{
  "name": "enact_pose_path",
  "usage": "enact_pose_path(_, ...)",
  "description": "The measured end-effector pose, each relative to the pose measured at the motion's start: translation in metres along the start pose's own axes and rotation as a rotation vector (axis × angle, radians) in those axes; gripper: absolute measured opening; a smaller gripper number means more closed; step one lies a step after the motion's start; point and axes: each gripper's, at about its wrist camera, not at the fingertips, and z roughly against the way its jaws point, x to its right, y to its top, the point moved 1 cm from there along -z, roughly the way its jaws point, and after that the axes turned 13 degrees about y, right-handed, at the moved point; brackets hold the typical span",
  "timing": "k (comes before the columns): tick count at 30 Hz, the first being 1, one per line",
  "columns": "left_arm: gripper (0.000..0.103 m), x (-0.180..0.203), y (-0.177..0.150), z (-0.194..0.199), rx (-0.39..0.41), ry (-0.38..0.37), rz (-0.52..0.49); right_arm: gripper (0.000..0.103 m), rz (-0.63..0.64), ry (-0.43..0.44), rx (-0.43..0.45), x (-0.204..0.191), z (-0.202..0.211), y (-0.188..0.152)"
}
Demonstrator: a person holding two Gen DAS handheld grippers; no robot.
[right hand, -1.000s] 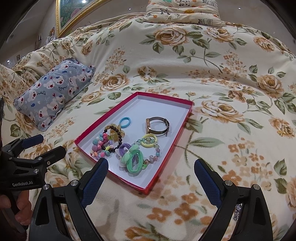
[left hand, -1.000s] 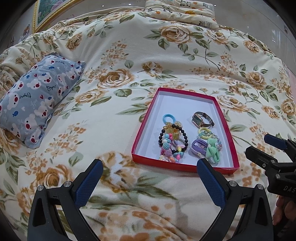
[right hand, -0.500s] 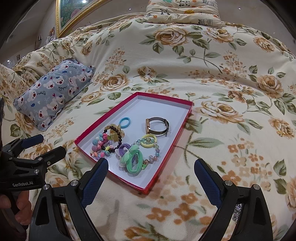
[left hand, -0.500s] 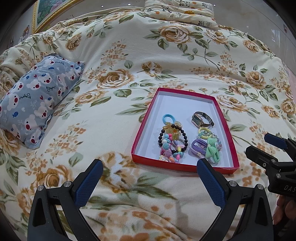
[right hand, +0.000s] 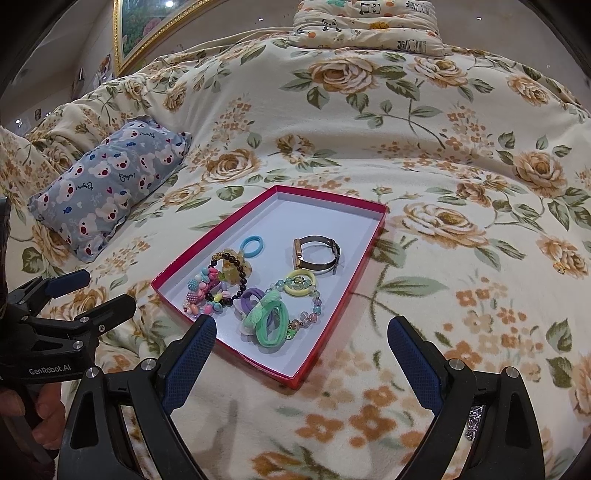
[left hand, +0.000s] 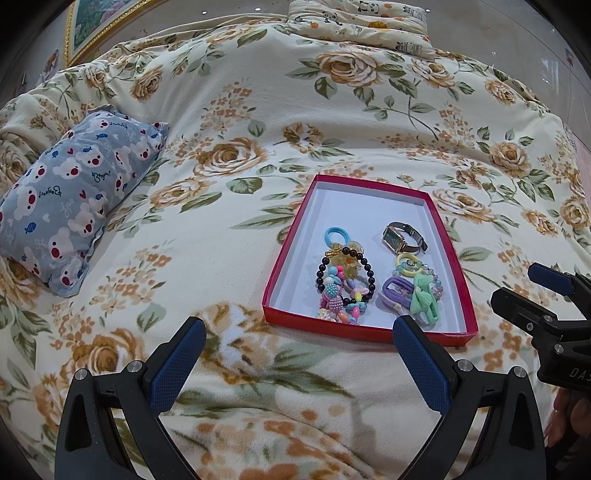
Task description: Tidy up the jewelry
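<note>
A shallow red box (left hand: 288,254) (right hand: 332,306) with a white floor lies on the floral bedspread. In it lie a wristwatch (left hand: 402,238) (right hand: 317,253), a blue hair ring (left hand: 335,235) (right hand: 252,246), a black bead bracelet (left hand: 345,273) (right hand: 227,277), colourful bead pieces (left hand: 338,302), a yellow ring with a clear bead string (left hand: 408,266) (right hand: 300,282) and purple and green hair ties (left hand: 413,299) (right hand: 267,314). My left gripper (left hand: 295,354) (right hand: 85,291) is open and empty, just short of the box's near edge. My right gripper (right hand: 301,350) (left hand: 517,286) is open and empty, over the box's near corner.
A grey bear-print pillow (left hand: 70,199) (right hand: 107,192) lies to the left. A folded panda-print quilt (left hand: 358,22) sits at the far end. A silvery chain (right hand: 474,422) shows behind my right finger. A gold-framed picture (right hand: 140,26) hangs on the wall.
</note>
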Motion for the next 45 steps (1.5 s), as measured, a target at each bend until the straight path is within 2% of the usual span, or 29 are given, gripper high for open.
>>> enact_pose_path(45,0.102,-0.0001,0.0001,-0.0038,0.001,0.004,-0.003,0.095,0.0,-0.001,-0.002,-0.0021,-0.0018,0.0014)
